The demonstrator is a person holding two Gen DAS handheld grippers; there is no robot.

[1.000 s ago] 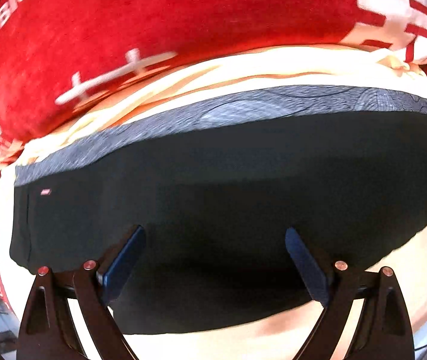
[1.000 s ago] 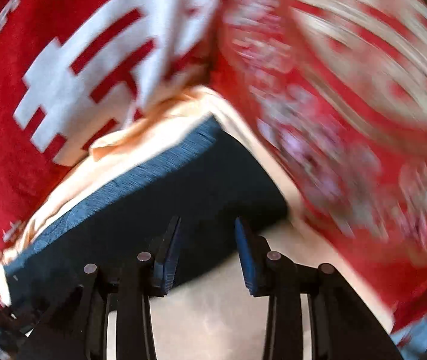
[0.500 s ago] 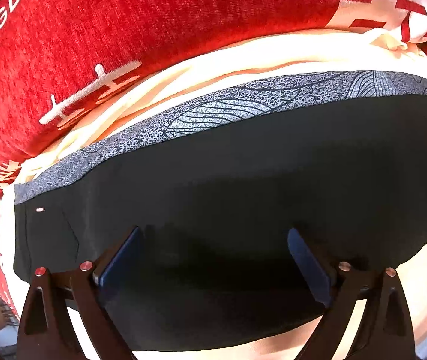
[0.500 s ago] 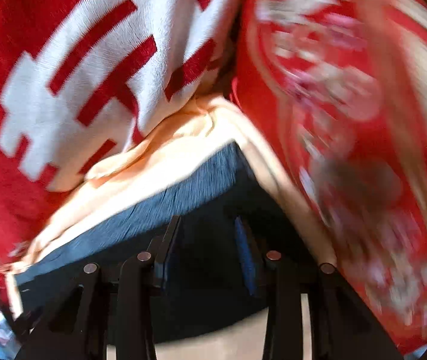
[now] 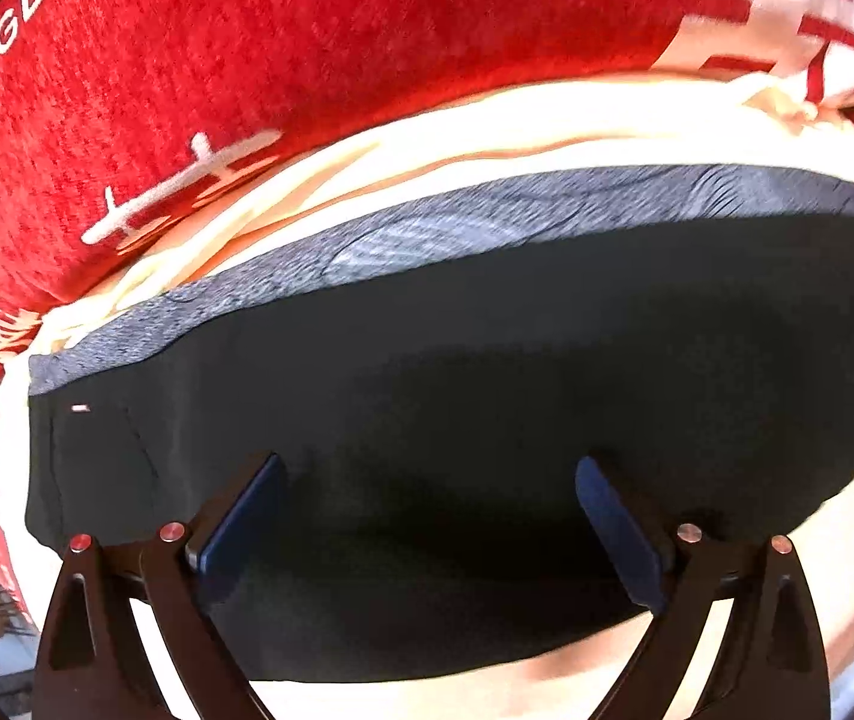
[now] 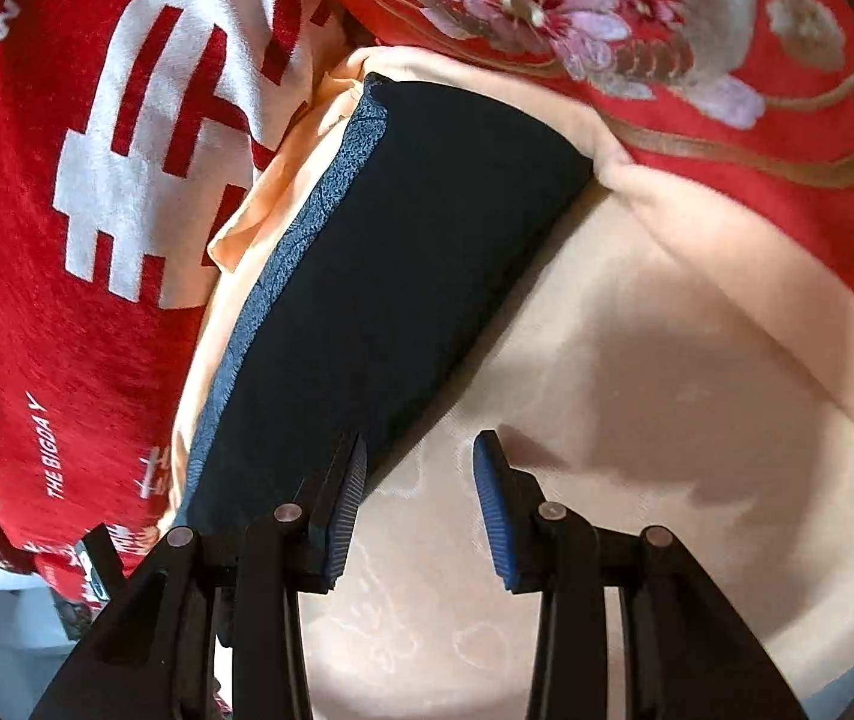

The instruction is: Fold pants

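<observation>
Pants [image 5: 487, 390], black with a grey patterned waistband [image 5: 487, 216], lie folded flat on a cream sheet [image 6: 637, 420], red blanket [image 5: 306, 60] beyond. Left gripper [image 5: 427, 516] has fingers spread wide over the dark fabric, nothing pinched. Right gripper [image 6: 417, 486] has fingers partly apart, empty; the pants' edge sits just beside its left finger [image 6: 345, 498].
</observation>
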